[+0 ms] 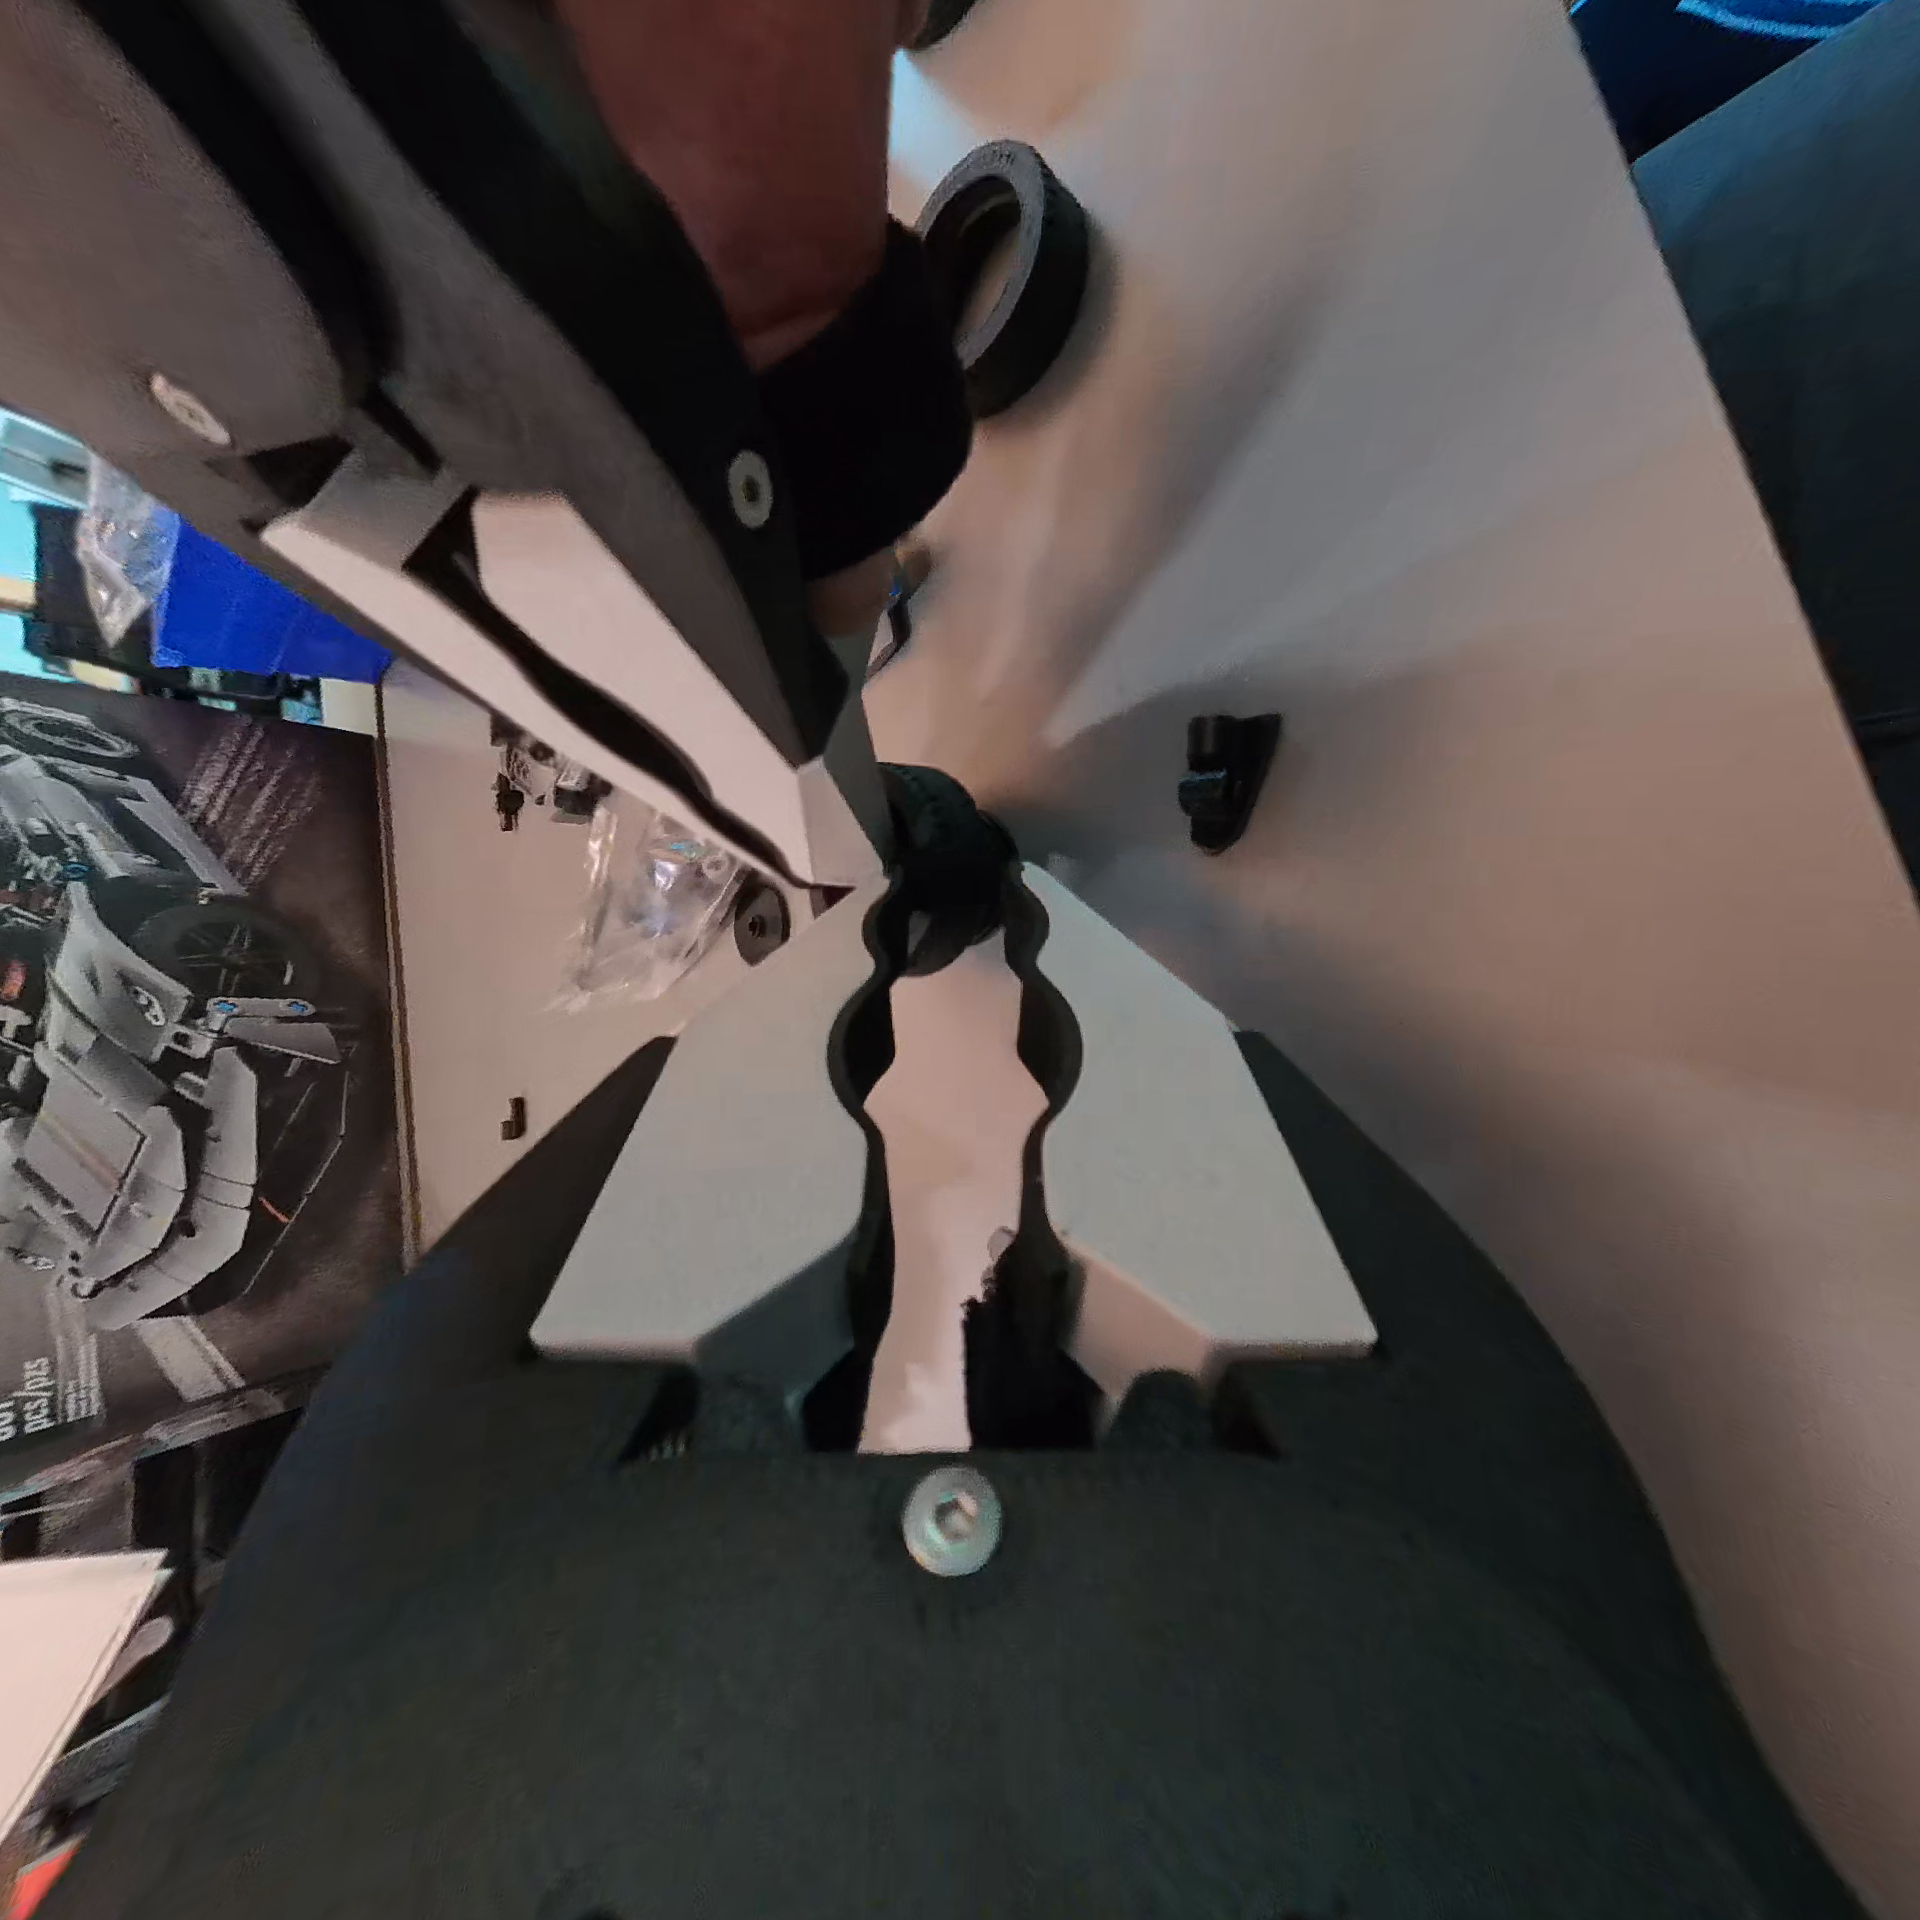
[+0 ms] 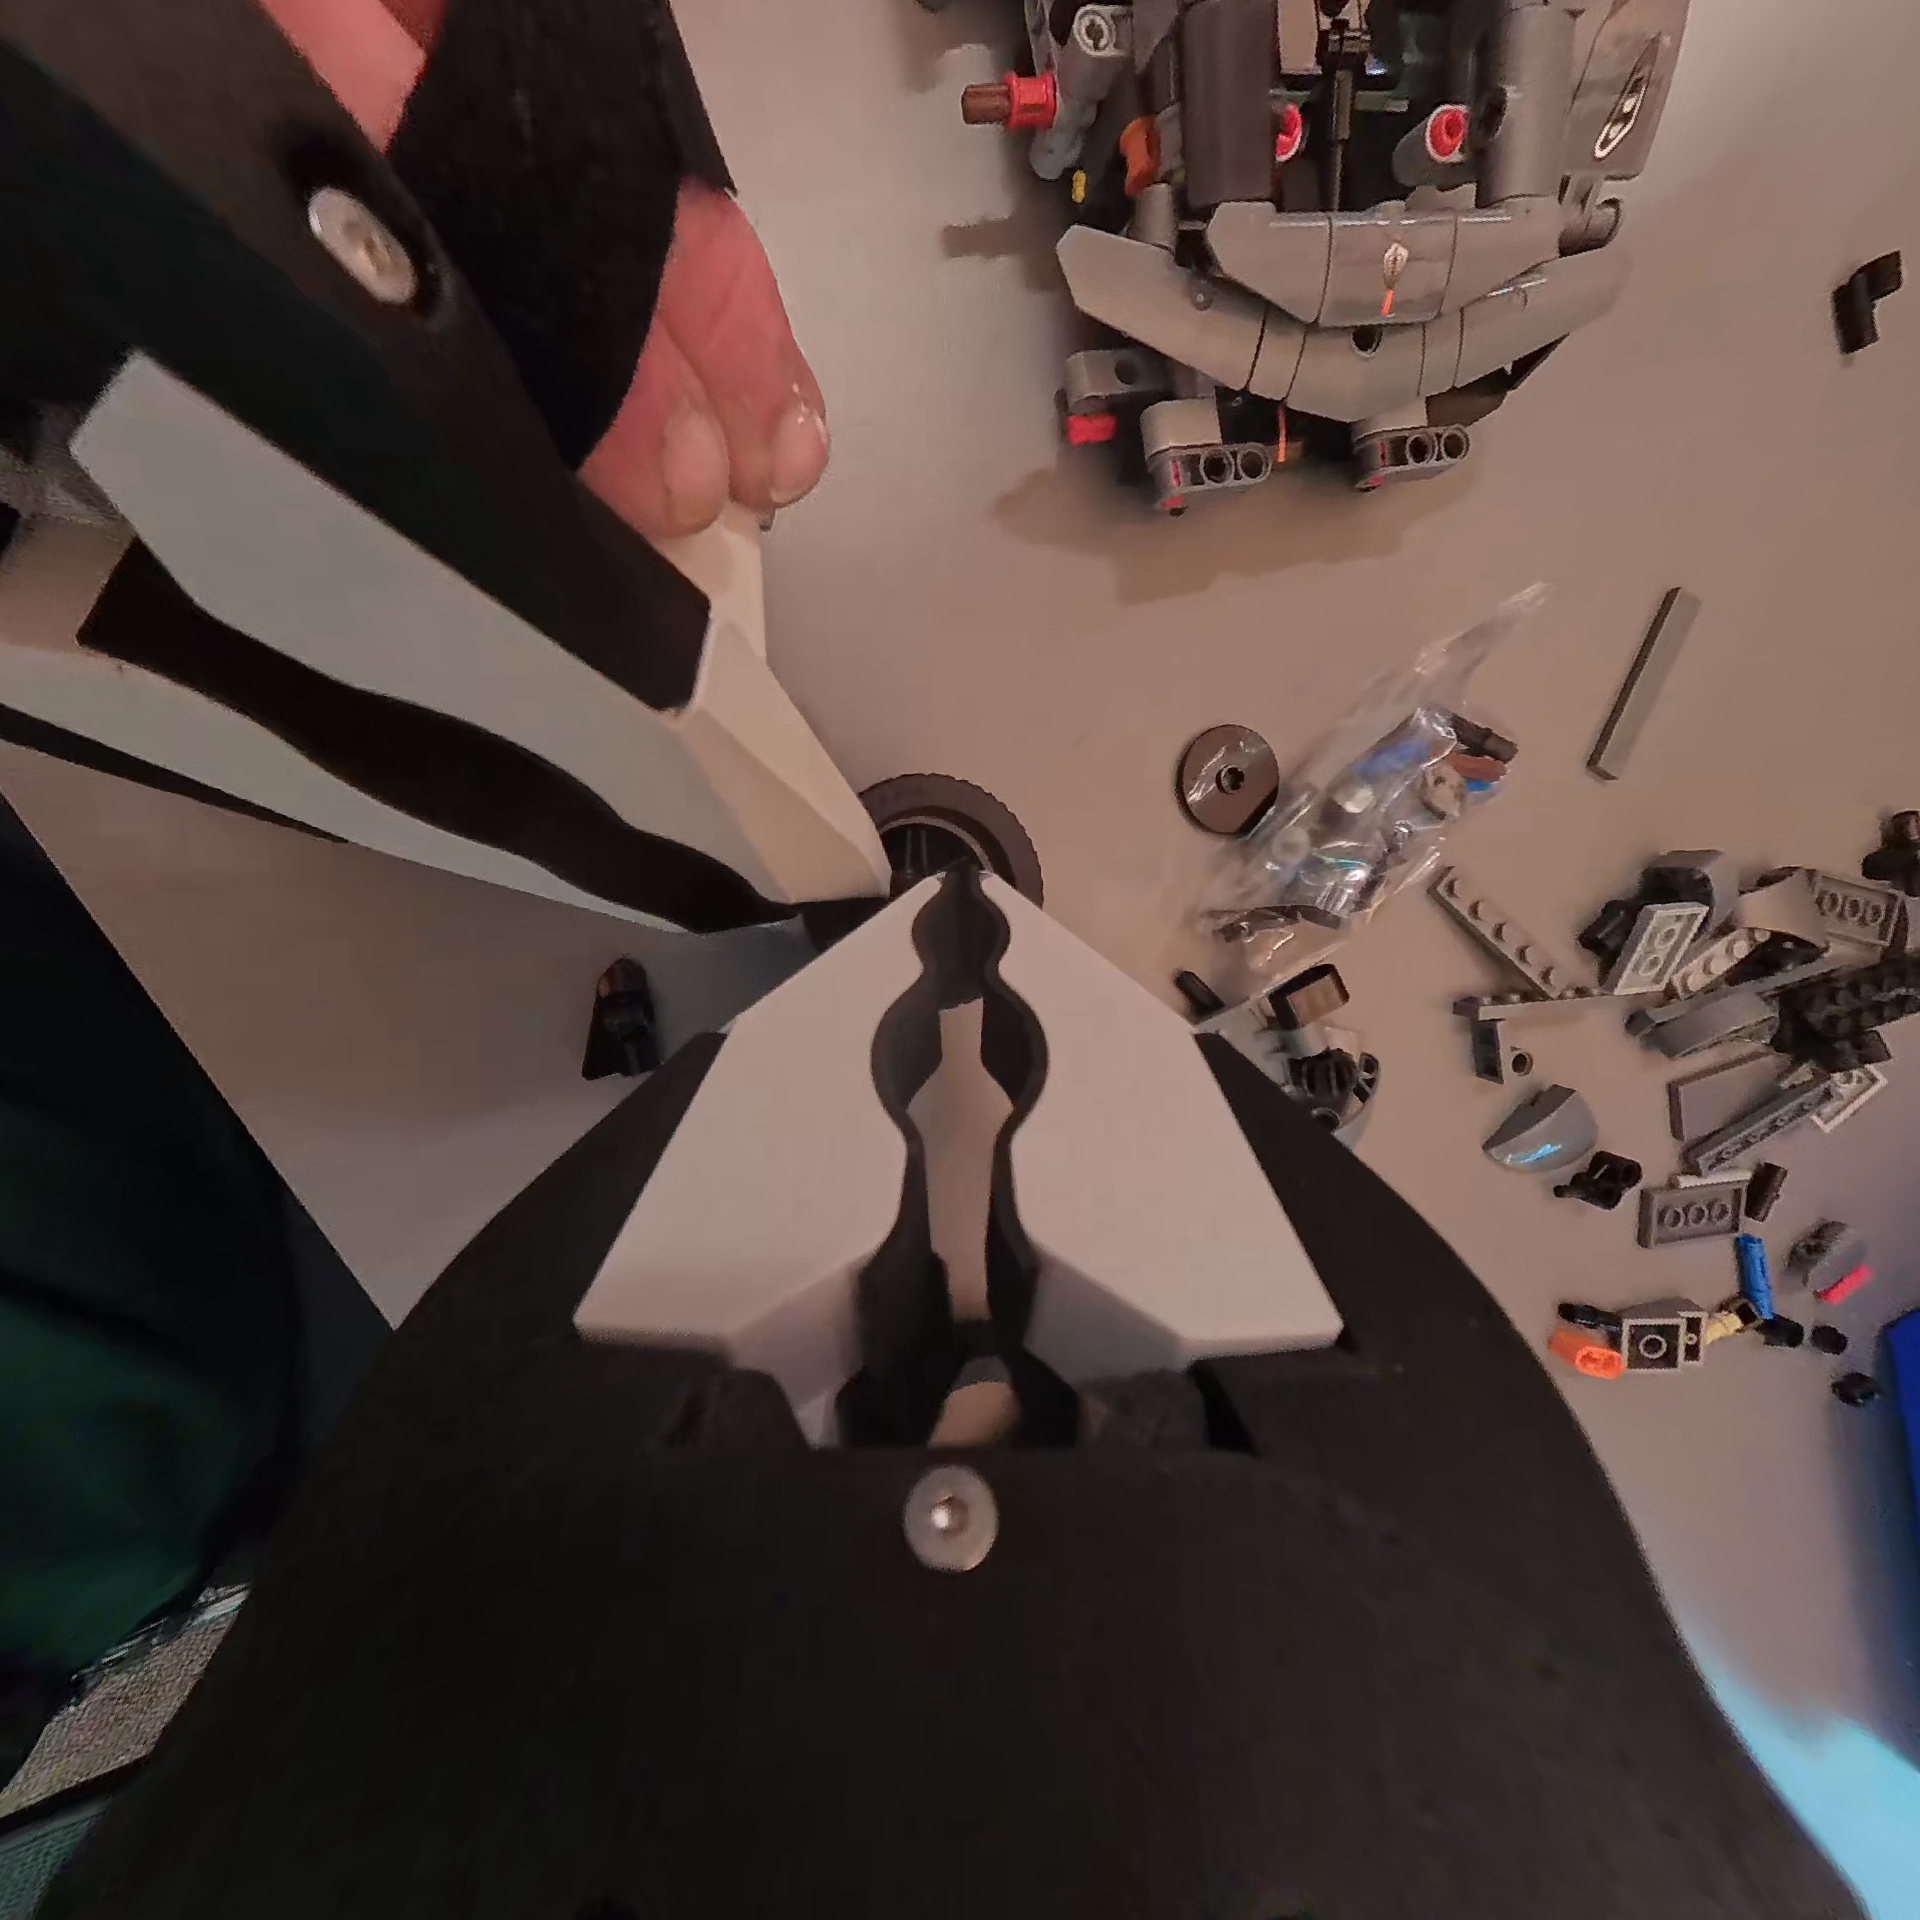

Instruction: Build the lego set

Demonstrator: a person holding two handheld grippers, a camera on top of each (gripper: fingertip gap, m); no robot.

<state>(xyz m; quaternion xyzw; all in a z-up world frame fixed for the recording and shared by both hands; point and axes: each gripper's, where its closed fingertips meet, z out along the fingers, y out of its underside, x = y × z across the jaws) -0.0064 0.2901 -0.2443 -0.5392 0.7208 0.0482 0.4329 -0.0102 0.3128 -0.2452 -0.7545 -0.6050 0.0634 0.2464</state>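
Observation:
A small black wheel with its tyre [image 1: 940,847] sits between the tips of both grippers just above the white table. My left gripper [image 1: 940,909] is shut on it from below in the left wrist view. My right gripper [image 1: 836,862] comes in from the upper left there, its jaws together and its tip against the wheel. In the right wrist view my right gripper [image 2: 951,891] pinches the near edge of the wheel [image 2: 951,826], and my left gripper [image 2: 868,862] meets it from the left. The partly built grey car [image 2: 1340,270] lies at the top.
A spare black tyre [image 1: 1003,275] and a small black piece [image 1: 1226,779] lie on the table. A dark disc [image 2: 1226,779], a clear parts bag [image 2: 1351,800] and several loose grey and black pieces [image 2: 1745,997] lie right. The set's box [image 1: 156,987] is left. Only a small space, under 4 cm, lies between the two pairs of fingers.

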